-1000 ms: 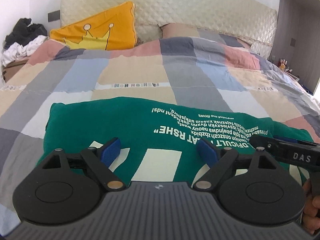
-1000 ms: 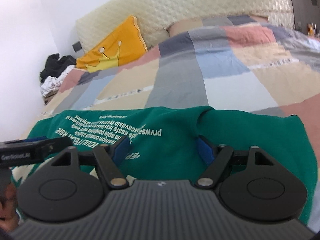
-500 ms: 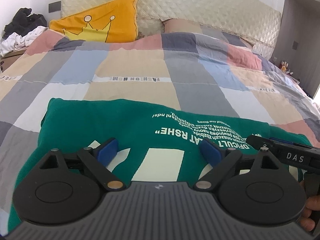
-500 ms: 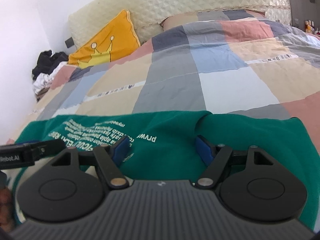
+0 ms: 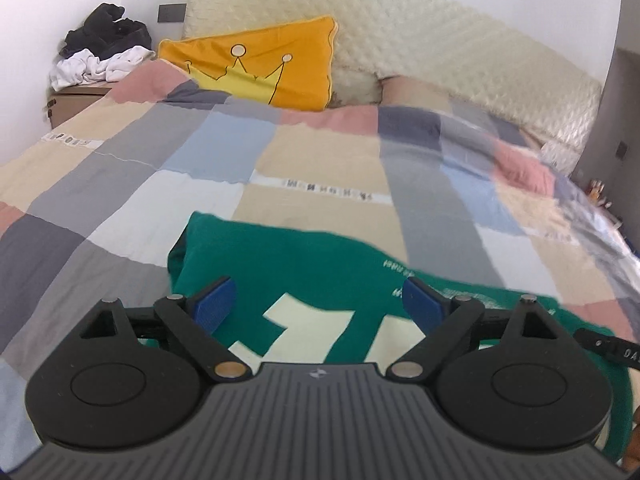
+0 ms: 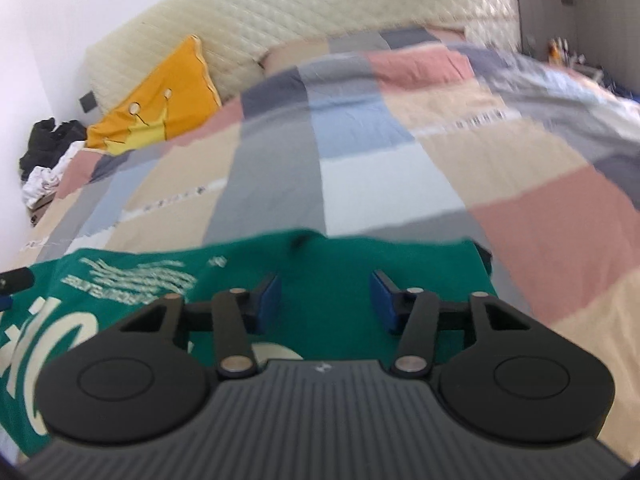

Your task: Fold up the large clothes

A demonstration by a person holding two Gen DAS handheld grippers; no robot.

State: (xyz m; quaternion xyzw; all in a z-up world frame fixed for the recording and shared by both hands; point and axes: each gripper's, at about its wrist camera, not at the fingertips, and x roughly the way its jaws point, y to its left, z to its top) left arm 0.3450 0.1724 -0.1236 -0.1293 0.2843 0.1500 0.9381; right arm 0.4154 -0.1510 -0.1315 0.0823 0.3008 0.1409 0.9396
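On the patchwork bed lies the green sweatshirt, part-folded; left tongs gape wide and empty over its left side; right tongs, just narrowing, grip nothing yet; next, likely pinching the near hem together.

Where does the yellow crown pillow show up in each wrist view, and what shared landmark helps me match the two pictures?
Left wrist: the pillow is upper centre-left, leaning on the headboard.
Right wrist: the pillow is upper left, tilted, against the same headboard.
Shared landmark: the clothes pile, black over white, lies just left of the pillow in both.
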